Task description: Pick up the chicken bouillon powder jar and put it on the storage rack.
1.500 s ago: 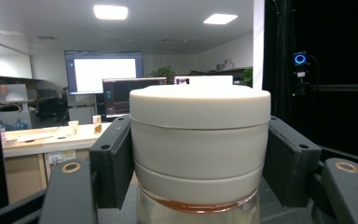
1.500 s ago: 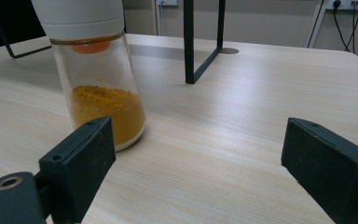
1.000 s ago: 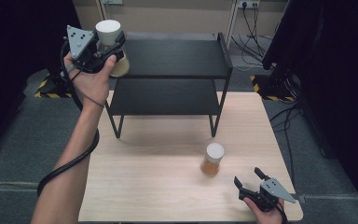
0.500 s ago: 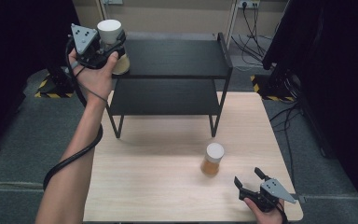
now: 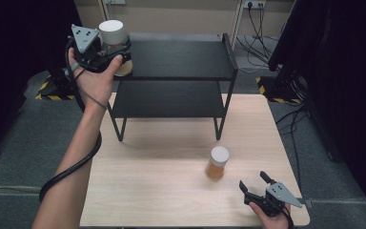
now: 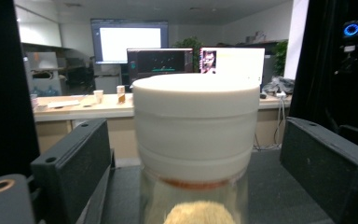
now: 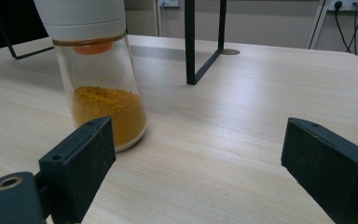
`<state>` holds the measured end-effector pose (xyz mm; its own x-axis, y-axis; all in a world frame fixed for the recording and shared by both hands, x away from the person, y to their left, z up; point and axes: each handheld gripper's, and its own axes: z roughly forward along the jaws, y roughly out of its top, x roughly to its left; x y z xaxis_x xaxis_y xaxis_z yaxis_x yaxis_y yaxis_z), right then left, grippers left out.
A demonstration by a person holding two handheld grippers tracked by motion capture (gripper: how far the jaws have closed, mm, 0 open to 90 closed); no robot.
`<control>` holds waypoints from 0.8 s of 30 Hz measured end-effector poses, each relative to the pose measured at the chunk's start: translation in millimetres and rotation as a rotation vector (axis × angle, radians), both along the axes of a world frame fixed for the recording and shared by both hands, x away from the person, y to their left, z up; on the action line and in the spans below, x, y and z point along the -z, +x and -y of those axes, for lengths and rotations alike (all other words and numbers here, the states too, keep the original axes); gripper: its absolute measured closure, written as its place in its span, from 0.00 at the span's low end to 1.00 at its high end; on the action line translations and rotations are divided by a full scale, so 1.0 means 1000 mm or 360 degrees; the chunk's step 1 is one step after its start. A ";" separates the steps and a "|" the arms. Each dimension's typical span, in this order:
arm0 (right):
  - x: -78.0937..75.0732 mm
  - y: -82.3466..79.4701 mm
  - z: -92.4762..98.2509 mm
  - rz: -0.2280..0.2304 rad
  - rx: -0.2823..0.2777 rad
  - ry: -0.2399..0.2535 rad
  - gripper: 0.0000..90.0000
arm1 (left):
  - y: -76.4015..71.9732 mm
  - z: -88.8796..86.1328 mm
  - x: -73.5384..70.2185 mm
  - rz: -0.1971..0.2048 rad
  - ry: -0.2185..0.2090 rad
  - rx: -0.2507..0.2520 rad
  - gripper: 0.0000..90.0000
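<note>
High view: the left tongs (image 5: 116, 51) sit at the top shelf's left corner of the black 2-tier rack (image 5: 181, 59), their jaws just opened around a white-capped jar (image 5: 112, 36).

Left gripper view: both pads stand clear of that jar.

Right gripper view: the right tongs (image 7: 200, 168) gape, released, above the bench (image 7: 242, 107), just beside the turmeric jar (image 7: 98, 70).

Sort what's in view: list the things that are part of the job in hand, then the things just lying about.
In the job: white-capped jar between the open left claw, just released; black shelf; jar of orange powder; open right claw.

Lying about: cables, striped floor bases.
</note>
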<state>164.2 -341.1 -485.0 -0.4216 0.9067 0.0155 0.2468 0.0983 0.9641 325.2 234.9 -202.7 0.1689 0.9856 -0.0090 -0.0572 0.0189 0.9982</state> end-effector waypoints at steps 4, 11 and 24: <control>0.000 -0.001 0.000 0.0005 0.0002 0.0001 0.11 | -0.010 -0.004 0.003 0.0025 -0.0020 0.0010 0.09; 0.000 0.000 -0.001 0.0000 0.0003 -0.0010 0.11 | -0.035 -0.015 0.017 0.0094 -0.0016 0.0056 0.09; 0.000 0.000 -0.001 0.0000 0.0003 -0.0008 0.11 | -0.068 -0.034 0.066 0.0147 -0.0051 0.0130 0.09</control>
